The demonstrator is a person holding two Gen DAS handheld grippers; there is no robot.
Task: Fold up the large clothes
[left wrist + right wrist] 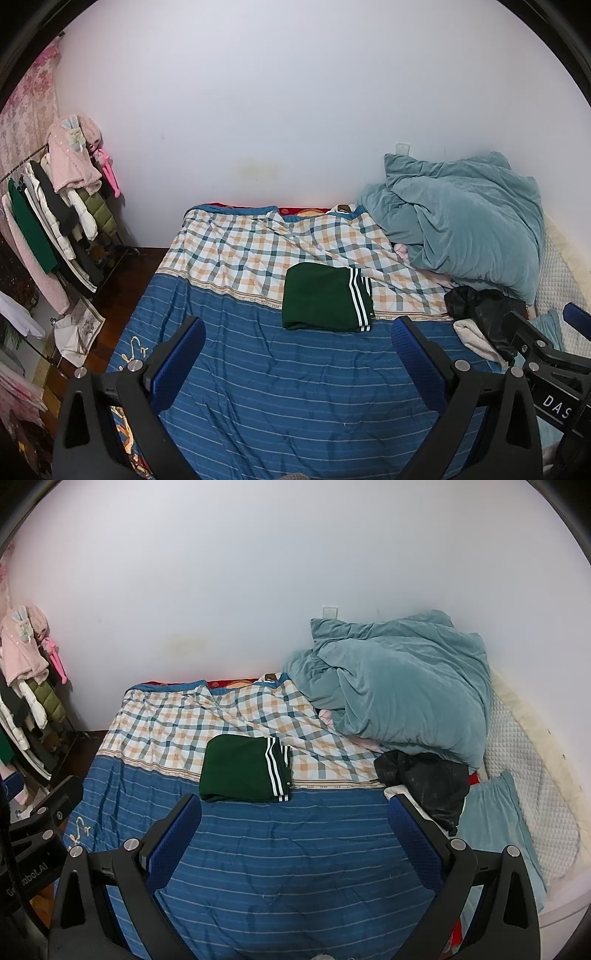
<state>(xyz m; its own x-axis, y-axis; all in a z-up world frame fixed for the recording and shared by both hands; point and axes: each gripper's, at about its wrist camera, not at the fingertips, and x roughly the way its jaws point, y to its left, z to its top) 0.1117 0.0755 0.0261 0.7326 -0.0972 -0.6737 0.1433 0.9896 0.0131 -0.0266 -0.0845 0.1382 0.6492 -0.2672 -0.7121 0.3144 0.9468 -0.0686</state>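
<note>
One garment (327, 297), dark green with white side stripes, lies folded into a compact rectangle at the centre of the left view and just left of centre in the right view (246, 769), straddling the seam where the bed's checked cloth (266, 251) meets the blue striped cover (295, 376). It sits flat and square with nothing touching it, so you can judge it finished and parked out of the way, leaving the striped area in the lower middle of both frames free as a working surface. Your left gripper (297, 349) hangs above that stretch with its jaws spread wide and nothing between them; your right gripper (293, 827) does the same, wide and empty, and its body shows at the right edge of the left view. Both are held back from the green piece, which suits a pause between items. Toward the right of each frame a black garment (424, 782) lies crumpled over something pale, just below the heaped teal duvet (399, 686); that looks the likeliest next piece, closest to your right hand. A loaded clothes rack (62, 206) stands at the left edge, off the bed.
</note>
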